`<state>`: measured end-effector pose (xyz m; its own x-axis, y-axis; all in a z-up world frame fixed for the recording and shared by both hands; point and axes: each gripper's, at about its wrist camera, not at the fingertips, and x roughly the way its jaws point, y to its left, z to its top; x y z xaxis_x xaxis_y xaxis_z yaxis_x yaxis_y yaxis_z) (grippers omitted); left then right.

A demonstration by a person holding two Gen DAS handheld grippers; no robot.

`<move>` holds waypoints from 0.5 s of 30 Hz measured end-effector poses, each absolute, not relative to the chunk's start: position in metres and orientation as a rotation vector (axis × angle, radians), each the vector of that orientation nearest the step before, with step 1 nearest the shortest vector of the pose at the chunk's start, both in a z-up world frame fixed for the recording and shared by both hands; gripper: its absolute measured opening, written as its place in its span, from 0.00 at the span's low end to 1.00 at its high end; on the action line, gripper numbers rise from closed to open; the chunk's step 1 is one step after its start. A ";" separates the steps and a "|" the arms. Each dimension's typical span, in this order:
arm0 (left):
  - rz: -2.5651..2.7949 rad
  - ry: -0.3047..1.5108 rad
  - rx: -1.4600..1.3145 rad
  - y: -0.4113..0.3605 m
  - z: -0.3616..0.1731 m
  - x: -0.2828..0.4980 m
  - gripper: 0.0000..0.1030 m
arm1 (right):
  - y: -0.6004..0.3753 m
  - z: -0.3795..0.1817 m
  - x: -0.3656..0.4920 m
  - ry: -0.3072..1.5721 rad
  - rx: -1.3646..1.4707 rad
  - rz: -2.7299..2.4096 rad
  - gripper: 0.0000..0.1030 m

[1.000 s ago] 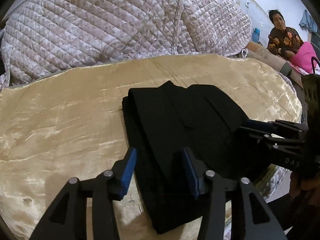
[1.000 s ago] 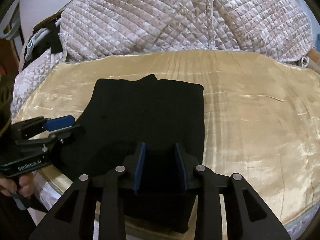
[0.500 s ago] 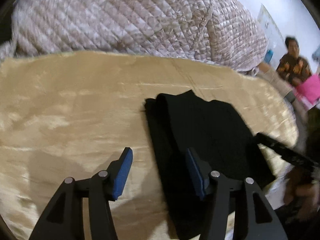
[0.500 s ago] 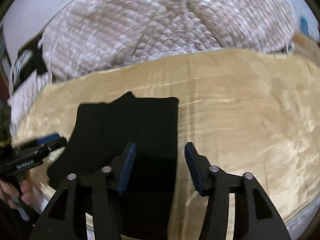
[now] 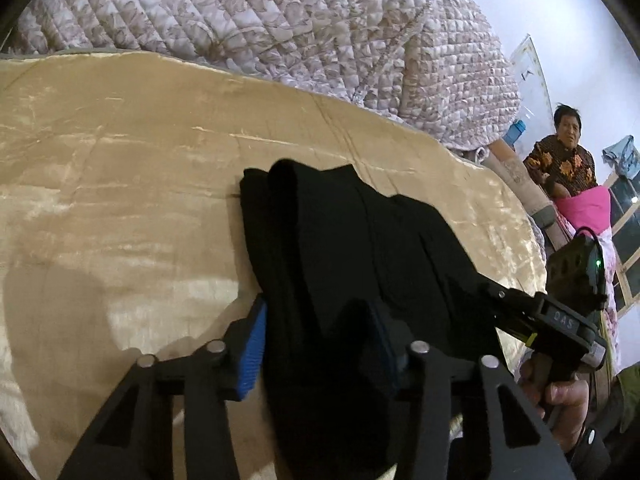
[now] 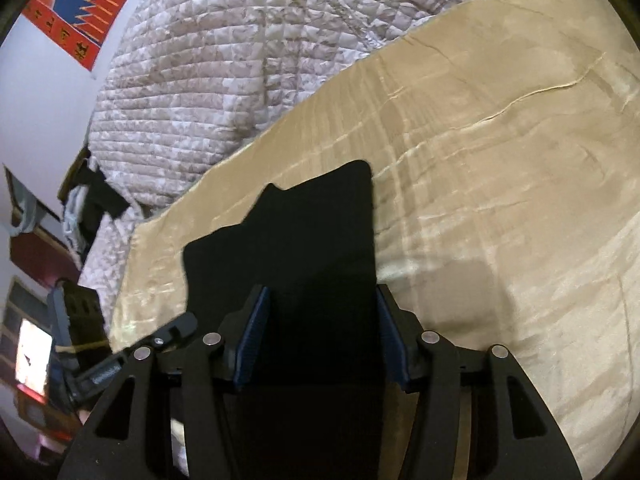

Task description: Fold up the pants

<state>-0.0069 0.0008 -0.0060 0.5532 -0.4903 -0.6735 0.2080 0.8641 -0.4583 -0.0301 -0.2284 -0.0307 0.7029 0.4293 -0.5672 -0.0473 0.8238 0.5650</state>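
Note:
The black pants (image 5: 360, 232) lie folded into a narrow stack on a golden blanket (image 5: 120, 200). My left gripper (image 5: 318, 346) straddles the near left part of the stack. Its jaws are closing, with fabric humped between the blue pads (image 5: 252, 352). In the right wrist view the pants (image 6: 320, 232) run away from my right gripper (image 6: 322, 332). Its jaws are closing too, and the stack's near right strip fills the gap between them. Neither pair of pads clearly presses the cloth. Each gripper shows in the other's view, the right gripper (image 5: 496, 294) at the stack's right side, the left gripper (image 6: 172, 330) at its left.
A quilted floral duvet (image 5: 280, 20) is heaped behind the blanket (image 6: 500, 200). A person in a patterned top (image 5: 564, 160) sits at the far right beside pink cloth (image 5: 588, 212). The bed's edge runs just below the grippers. A red and blue poster (image 6: 80, 0) hangs on the wall.
Both grippers rolled and shifted sideways along the near end of the pants. Their jaws spread wider half a second ago and have since narrowed around the fabric.

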 end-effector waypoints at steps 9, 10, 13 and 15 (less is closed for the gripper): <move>-0.419 0.888 -0.389 0.003 0.002 -0.004 0.24 | -0.226 -0.026 -0.027 0.761 0.536 0.229 0.18; -0.429 0.873 -0.382 0.002 0.008 -0.006 0.23 | -0.223 -0.021 -0.029 0.752 0.526 0.227 0.17; -0.449 0.839 -0.361 -0.001 0.025 -0.008 0.21 | -0.217 -0.008 -0.028 0.718 0.522 0.249 0.17; -0.453 0.811 -0.344 0.000 0.038 -0.006 0.21 | -0.209 0.005 -0.022 0.700 0.516 0.281 0.17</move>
<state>-0.0057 0.0001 0.0378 0.6029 -0.5108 -0.6129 0.2537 0.8511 -0.4597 -0.0218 -0.2091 0.0054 0.7351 0.4114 -0.5389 -0.0750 0.8393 0.5385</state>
